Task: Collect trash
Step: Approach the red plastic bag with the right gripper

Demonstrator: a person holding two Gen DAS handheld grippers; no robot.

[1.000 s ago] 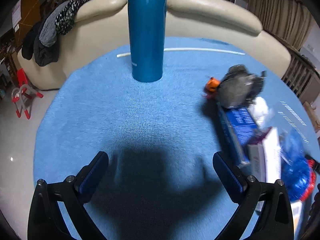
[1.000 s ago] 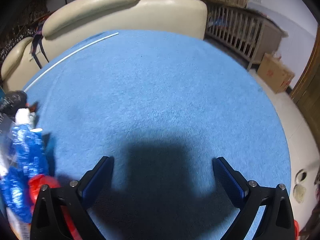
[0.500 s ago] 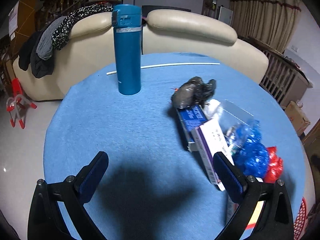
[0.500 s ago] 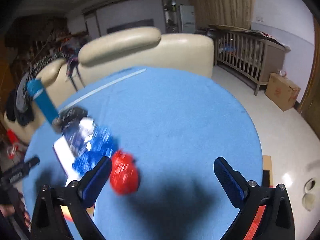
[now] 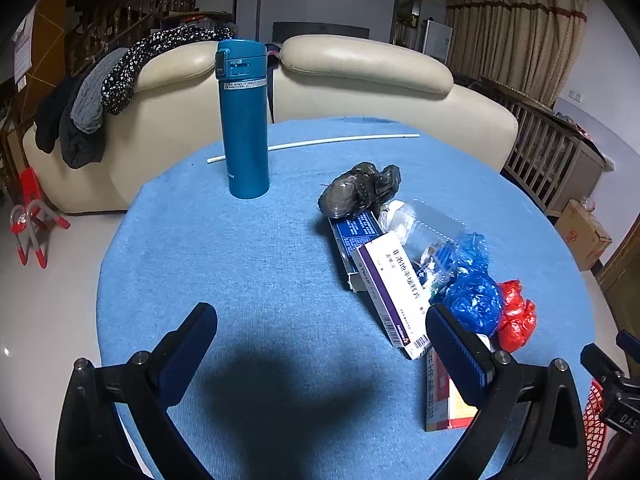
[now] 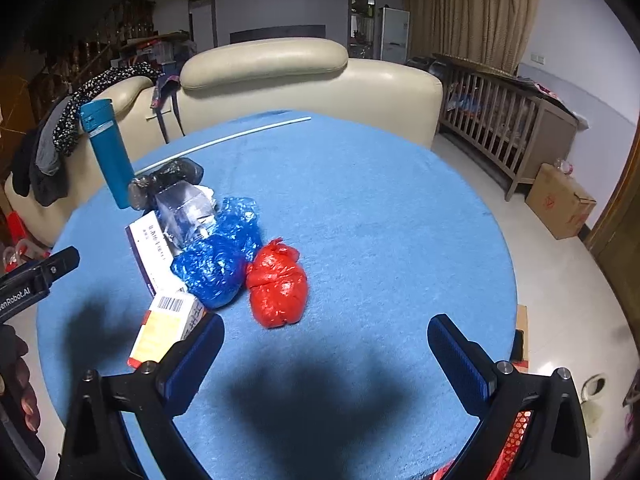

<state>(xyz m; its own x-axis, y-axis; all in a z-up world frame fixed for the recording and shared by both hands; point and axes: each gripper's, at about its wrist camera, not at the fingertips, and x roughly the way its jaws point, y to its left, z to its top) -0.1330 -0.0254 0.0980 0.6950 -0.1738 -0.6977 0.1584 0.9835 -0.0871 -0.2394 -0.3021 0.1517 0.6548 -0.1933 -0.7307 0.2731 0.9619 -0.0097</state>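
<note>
- Both tools hover over the round blue counter, empty: the left tool and the right tool each stand with jaws spread wide, gripping nothing.
- The trash lies in one heap on the counter, to the right of the left tool and to the left of the right one: black bag, dark blue box, white box, clear wrapper, blue bag, red bag and a red-and-yellow box at the near edge.
- The red bag sits nearest the right tool, touching the blue bag, open counter on its other side. It looks light, soft and crinkly; a pinch on the knotted top should hold better than a squeeze across the slippery belly.
- The white box looks stiff and light. Its long axis runs from the near-right edge away toward the black bag, roughly in line with the dark blue box beside it; gripping across its narrow width seems the surest hold.
- The clear wrapper would likely crumple and slip.
- A teal flask stands upright well apart from the heap; a white rod lies crosswise at the far edge.
- A red basket shows below the counter's near-right edge, a likely bin.
</note>
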